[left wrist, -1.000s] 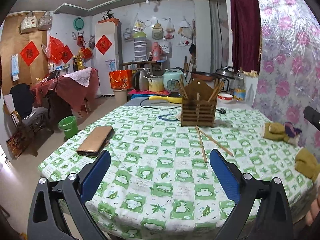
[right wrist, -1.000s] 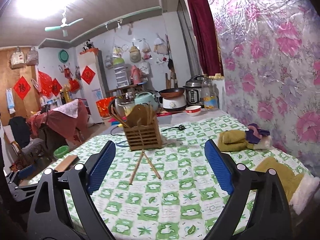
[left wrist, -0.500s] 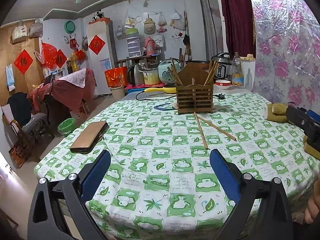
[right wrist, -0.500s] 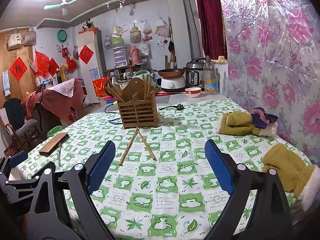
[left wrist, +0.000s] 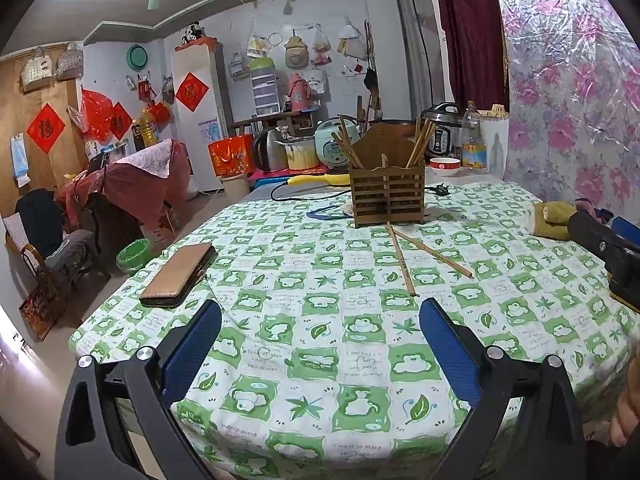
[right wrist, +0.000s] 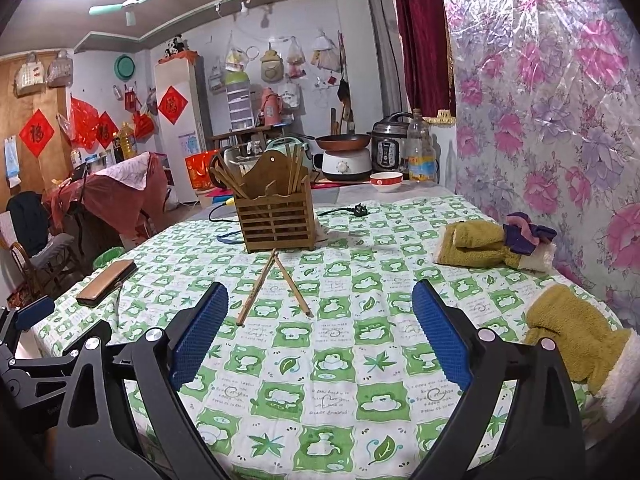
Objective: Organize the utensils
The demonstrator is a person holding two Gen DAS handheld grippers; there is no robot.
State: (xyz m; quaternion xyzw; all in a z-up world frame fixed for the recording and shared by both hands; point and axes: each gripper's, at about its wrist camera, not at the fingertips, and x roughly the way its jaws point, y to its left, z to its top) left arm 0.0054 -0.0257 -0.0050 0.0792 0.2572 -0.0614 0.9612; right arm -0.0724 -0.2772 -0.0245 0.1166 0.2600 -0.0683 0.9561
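Two wooden chopsticks (left wrist: pixel 404 258) (right wrist: pixel 276 284) lie loose in a V on the green-and-white tablecloth, just in front of a slatted wooden utensil holder (left wrist: pixel 387 196) (right wrist: pixel 276 220) that has several chopsticks standing in it. My left gripper (left wrist: pixel 320 320) hovers open over the near edge of the table, well short of the loose chopsticks. My right gripper (right wrist: pixel 320 304) is open too, with the chopsticks lying ahead and slightly left of it. Nothing is between either pair of blue pads.
A brown phone case (left wrist: pixel 176 274) (right wrist: pixel 106 282) lies at the table's left. Yellow-green mitts (right wrist: pixel 576 340) and folded cloths (right wrist: pixel 488 244) sit at the right near the floral wall. A black plug and cable (right wrist: pixel 360 210) lie behind the holder. Cookers and a bowl (right wrist: pixel 386 181) stand at the back.
Both grippers have tilted downward and drawn a little closer to the table. The chopsticks and holder have not moved. Both grippers stay open.
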